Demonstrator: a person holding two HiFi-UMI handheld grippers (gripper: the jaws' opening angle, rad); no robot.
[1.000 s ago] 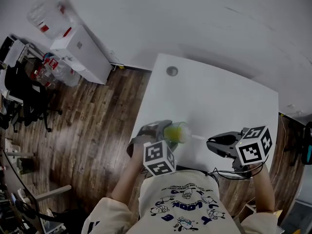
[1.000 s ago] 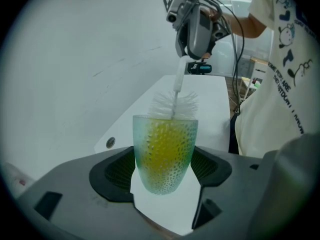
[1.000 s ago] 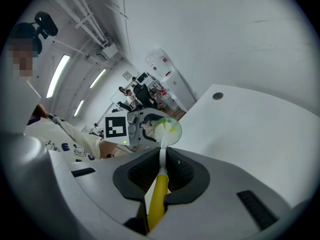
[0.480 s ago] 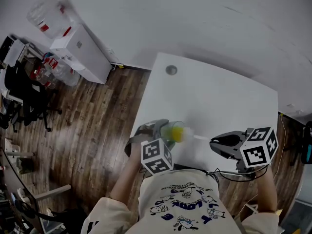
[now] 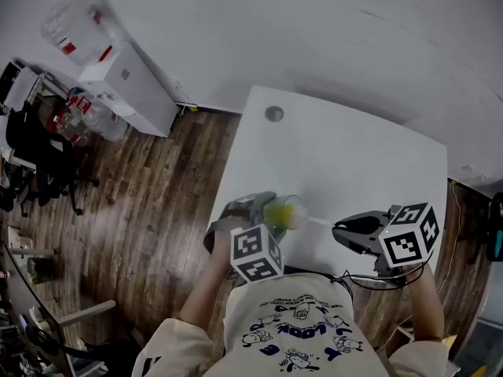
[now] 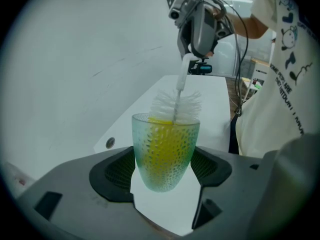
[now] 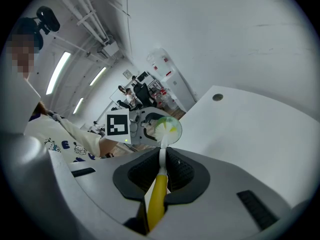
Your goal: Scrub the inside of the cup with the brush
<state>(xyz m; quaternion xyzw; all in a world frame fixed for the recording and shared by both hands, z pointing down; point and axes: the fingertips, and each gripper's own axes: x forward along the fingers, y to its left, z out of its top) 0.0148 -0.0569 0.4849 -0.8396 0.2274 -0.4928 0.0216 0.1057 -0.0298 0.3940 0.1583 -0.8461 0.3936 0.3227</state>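
White desk (image 5: 338,155) was seen below. Over its near edge, left hand-held gripper (image 6: 161,173) was clamped on green dimpled cup (image 5: 284,212). Opposite, right hand-held gripper (image 7: 161,170) was closed on brush (image 6: 176,103) stem; bristle head was sunk partly into cup's mouth.

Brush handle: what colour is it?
The brush handle is yellow, its stem white; the right gripper view shows it best.

Office or lab space: black desk chairs (image 5: 41,157), white cabinet (image 5: 130,85), white table (image 5: 354,163), wood floor (image 5: 157,210).
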